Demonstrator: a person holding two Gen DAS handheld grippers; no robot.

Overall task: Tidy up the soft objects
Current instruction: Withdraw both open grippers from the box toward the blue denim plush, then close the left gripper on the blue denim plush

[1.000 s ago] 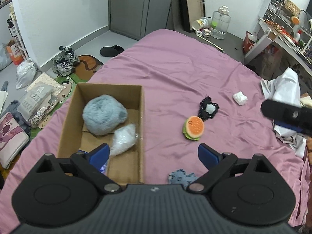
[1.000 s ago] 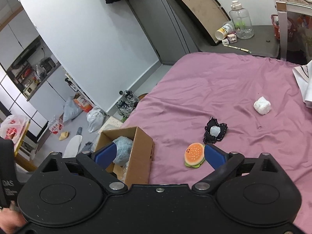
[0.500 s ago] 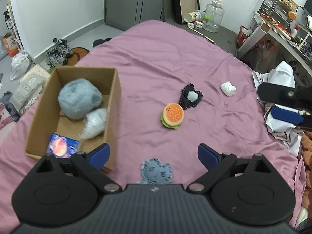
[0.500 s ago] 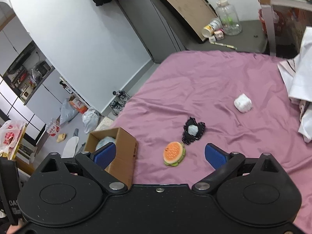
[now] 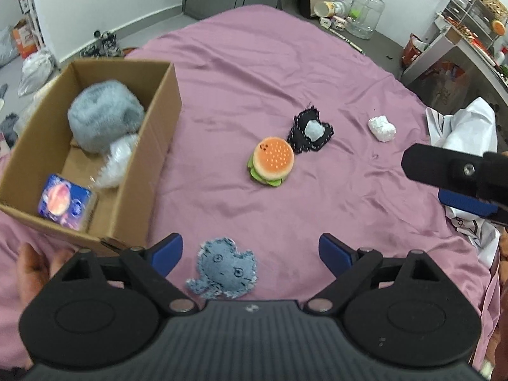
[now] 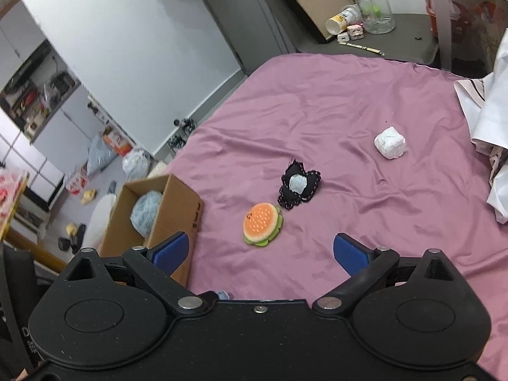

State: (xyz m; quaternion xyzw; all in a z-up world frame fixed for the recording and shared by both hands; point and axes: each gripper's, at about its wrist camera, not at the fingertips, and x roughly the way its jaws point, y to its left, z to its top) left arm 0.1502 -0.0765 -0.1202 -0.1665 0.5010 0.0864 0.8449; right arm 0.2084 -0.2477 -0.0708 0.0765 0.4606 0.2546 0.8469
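Two claws wide open, empty: left claw [image 5: 250,250] over denim plush [image 5: 223,268], right claw [image 6: 261,252] near burger plush [image 6: 263,223] | black plush [image 6: 298,185] and white wad [image 6: 390,143] loose on bed [image 6: 349,95] | cardboard box [image 5: 155,120] holds grey fluffy ball [image 5: 103,114], plastic bag [image 5: 117,163], printed pack [image 5: 63,201]

Purple-pink bedsheet [image 5: 254,73]. Brown cardboard box [image 5: 158,117], grey-blue fluffy ball [image 5: 103,116] inside. Burger plush [image 5: 271,165]: orange bun, pale dots, green edge. Black patch toy [image 5: 309,130], grey centre. Near: denim-blue plush [image 5: 223,268]. Far right: white lump [image 5: 382,128].
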